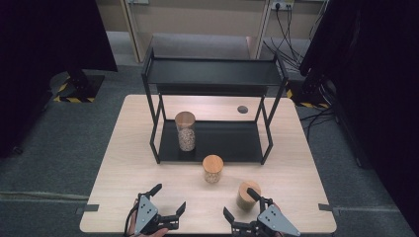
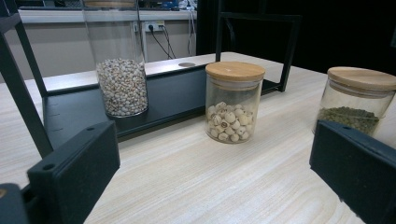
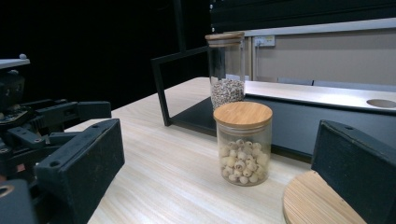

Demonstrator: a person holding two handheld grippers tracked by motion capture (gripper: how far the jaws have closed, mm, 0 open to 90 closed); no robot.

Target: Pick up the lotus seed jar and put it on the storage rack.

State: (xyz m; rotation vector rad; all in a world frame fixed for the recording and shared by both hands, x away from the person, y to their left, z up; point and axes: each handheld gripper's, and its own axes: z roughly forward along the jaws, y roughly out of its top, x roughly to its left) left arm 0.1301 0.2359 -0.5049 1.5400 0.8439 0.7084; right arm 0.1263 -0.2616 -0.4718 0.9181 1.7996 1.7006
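Note:
Three glass jars with wooden lids are out. The tall jar [image 1: 185, 131] [image 2: 121, 70] [image 3: 226, 70], partly filled with beans, stands on the lower shelf of a black rack [image 1: 227, 140]. A short jar of pale round seeds [image 1: 213, 169] [image 2: 234, 102] [image 3: 243, 142] stands on the table in front of the rack. A jar of green grains [image 1: 247, 195] [image 2: 357, 100] stands to its right, and its lid [image 3: 313, 200] lies beside one jaw of my right gripper [image 1: 238, 203] [image 3: 219, 186]. That gripper is open. My left gripper [image 1: 170, 197] [image 2: 215, 186] is open near the front edge, holding nothing.
The rack's upper shelf [image 1: 212, 71] overhangs the back half of the light wooden table [image 1: 123, 163]. A round cable hole [image 1: 242, 109] sits behind the rack. Dark curtains and cables border the floor around the table. My left gripper [image 3: 42, 126] appears at the left of the right gripper view.

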